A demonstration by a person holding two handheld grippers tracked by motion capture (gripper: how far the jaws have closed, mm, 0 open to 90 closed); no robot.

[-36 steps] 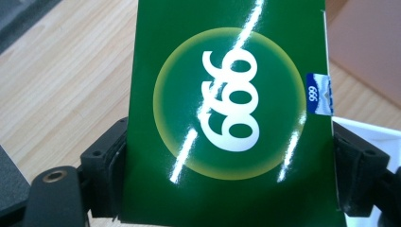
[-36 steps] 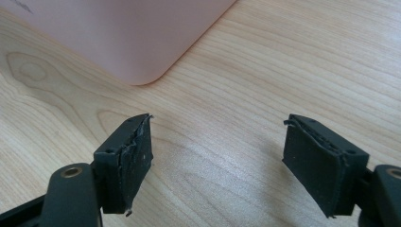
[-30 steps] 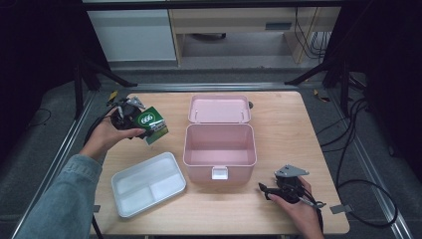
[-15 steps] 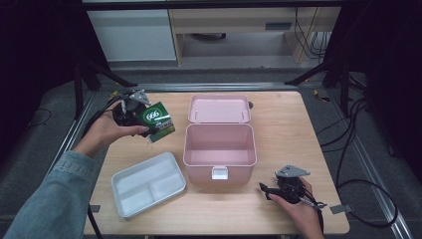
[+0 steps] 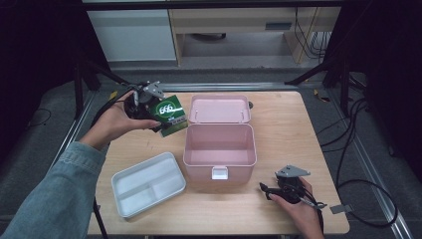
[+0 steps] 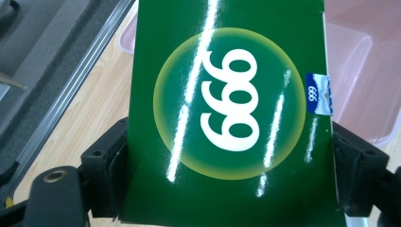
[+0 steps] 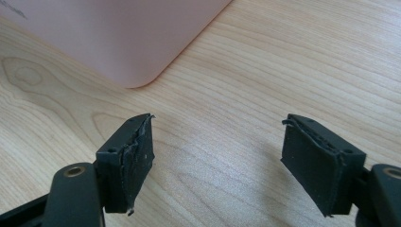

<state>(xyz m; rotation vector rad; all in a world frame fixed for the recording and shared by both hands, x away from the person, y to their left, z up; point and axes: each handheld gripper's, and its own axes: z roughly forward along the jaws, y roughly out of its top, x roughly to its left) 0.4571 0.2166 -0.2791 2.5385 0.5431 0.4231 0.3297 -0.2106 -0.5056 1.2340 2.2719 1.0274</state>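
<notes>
At the far left, the left hand-held gripper (image 5: pixel 152 107) is clamped on a green box (image 5: pixel 168 115), held above the counter (image 5: pixel 298 129) just left of the open pink case (image 5: pixel 220 144). A white tray (image 5: pixel 148 184) lies near-left. Near right, the right hand-held gripper (image 5: pixel 271 189) rests with jaws spread wide.
</notes>
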